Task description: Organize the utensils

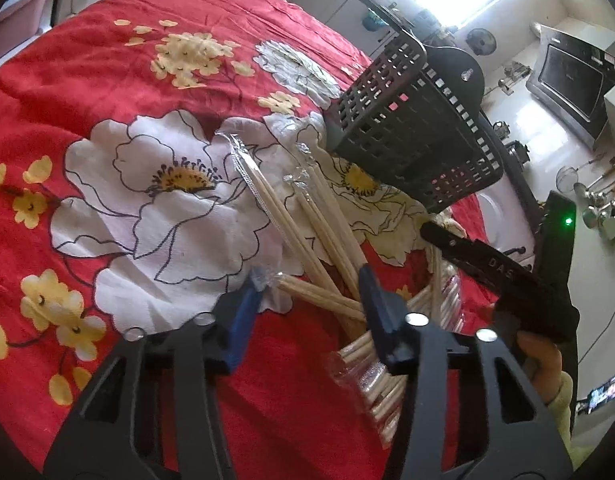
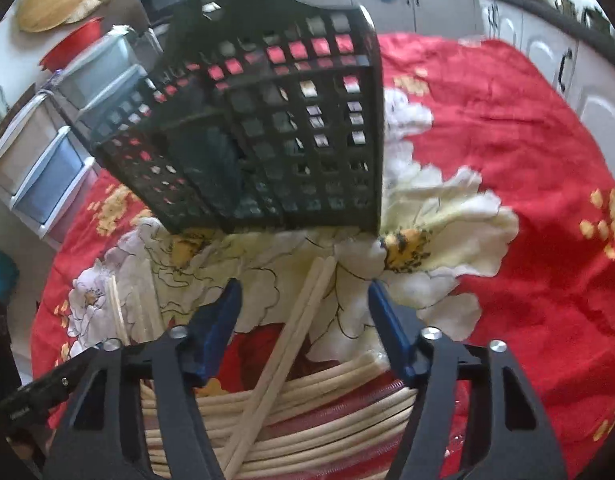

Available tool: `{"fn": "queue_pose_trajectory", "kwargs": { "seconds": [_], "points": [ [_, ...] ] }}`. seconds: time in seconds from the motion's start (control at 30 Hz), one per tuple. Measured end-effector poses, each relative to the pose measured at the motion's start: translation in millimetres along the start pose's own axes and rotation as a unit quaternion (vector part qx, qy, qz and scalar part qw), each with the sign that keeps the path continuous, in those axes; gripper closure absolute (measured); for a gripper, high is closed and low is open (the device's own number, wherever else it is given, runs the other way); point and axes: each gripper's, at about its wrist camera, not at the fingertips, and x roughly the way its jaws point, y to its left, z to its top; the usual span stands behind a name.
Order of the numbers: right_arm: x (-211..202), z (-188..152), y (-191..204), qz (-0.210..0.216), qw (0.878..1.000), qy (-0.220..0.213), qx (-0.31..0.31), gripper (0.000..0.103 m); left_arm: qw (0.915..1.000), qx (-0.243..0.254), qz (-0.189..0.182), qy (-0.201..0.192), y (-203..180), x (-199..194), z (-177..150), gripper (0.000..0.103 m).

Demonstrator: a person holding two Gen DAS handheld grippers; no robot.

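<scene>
Straddling a cross of wrapped wooden chopsticks [image 1: 307, 216], left claw [image 1: 311, 280] with blue fingers [image 1: 243, 312] partly apart, sticks lying in the gap, pads not pressing on any of them. Just beyond the fingertips, more chopsticks in clear sleeves fanned over a big white flower on the red floral cloth [image 1: 107, 80] covering the worktop. Past those, a black slotted basket [image 1: 407, 120], tipped over and leaning, standing toward the far right edge of the worktop. Right of the left claw, a pile of chopsticks [image 1: 387, 376] heaped near the worktop's near edge, and the black body of the other tool with a hand [image 1: 543, 360] behind it.

Hanging over that same pile [image 2: 307, 412], right claw [image 2: 303, 292] likewise half open, blue fingers [image 2: 211, 332] on either side of one pair of chopsticks [image 2: 291, 332] slanting up across the heap; pads clear of the pair, nothing gripped. Ahead, the basket [image 2: 267, 120] again, tilted, its base resting on the white flowers near the middle of the cloth [image 2: 507, 120]. Off the far edges, drawers, cupboards and a microwave, blurred.
</scene>
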Motion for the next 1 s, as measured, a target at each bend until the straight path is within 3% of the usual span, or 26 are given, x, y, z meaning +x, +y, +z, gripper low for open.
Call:
{"fn": "queue_pose_trajectory", "kwargs": {
  "seconds": [0.13,0.23,0.6,1.0],
  "points": [
    [3.0,2.2,-9.0,0.009,1.000,0.011,0.024,0.067,1.0000,-0.005,0.002,-0.002,4.9,3.1,1.9,0.081],
    [-0.3,4.3,-14.7,0.023,0.999,0.011,0.035,0.085,0.9999,-0.007,-0.005,-0.009,7.3,0.5,3.0,0.087],
    [-42.4,7.4,-3.2,0.065,0.997,-0.046,0.015,0.093,0.9963,0.023,-0.057,-0.059,-5.7,-28.7,23.6,0.097],
    [-88.9,14.5,20.8,0.093,0.990,-0.101,-0.028,0.096,0.9873,0.068,-0.077,-0.121,-40.5,-64.0,63.2,0.100]
  ]
}}
